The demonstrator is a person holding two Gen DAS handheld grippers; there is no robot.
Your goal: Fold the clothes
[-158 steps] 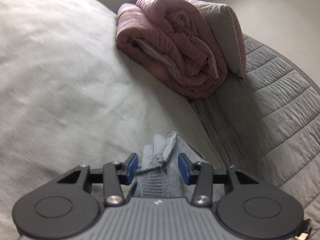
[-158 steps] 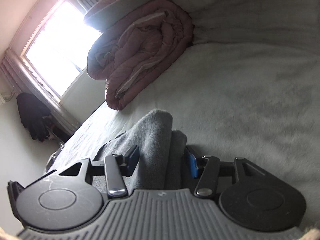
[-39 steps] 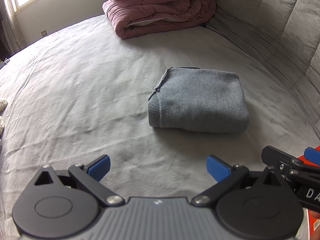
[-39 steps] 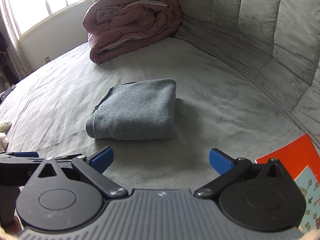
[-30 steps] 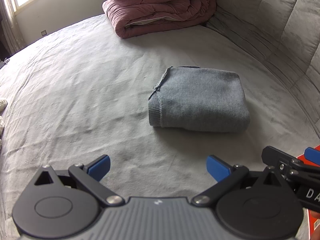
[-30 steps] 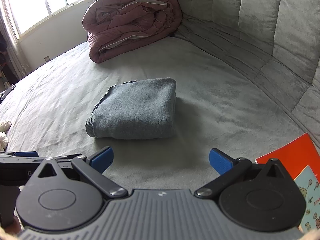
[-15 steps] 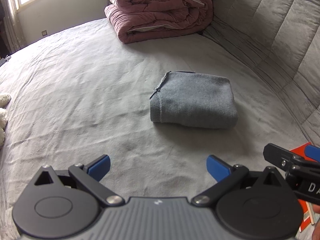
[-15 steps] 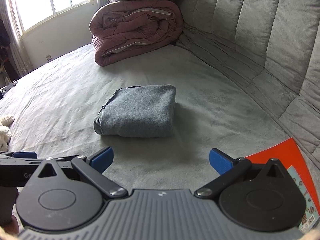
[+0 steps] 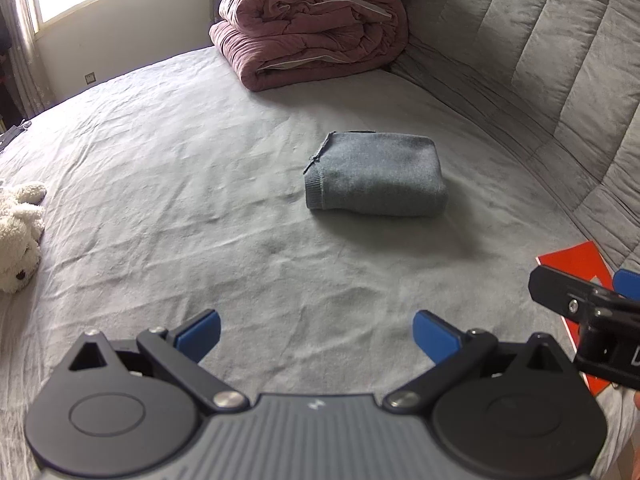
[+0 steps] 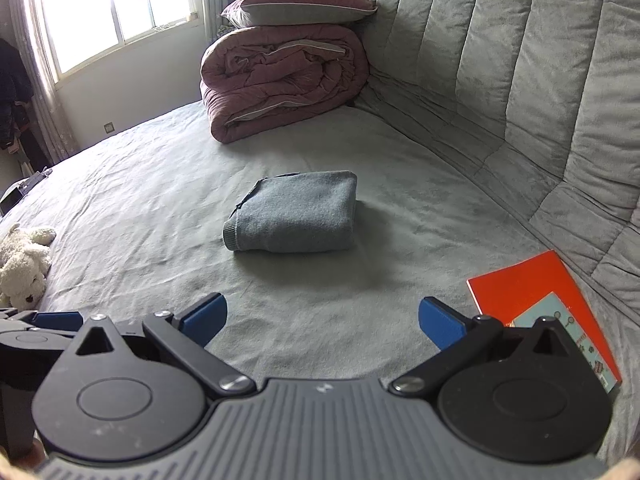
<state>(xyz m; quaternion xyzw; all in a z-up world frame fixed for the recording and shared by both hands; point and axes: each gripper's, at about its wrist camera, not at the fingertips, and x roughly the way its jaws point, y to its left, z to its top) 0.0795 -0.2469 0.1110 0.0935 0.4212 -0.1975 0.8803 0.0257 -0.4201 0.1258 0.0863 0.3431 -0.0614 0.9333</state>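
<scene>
folded sweater (image 9: 374, 176) mid-bed (image 9: 180, 168), quilt (image 9: 312, 28) behind it, book (image 10: 536, 296) right, plush toy (image 10: 24, 264) left.

No words or numbers can be read here. The right gripper (image 9: 624, 320) shows at the edge of the left wrist view with one white mark on its black side. It may be a letter, but it is cut off. The orange book (image 10: 536, 292) on the bed has a blue cover picture with tiny drawings. They are too small to read.
</scene>
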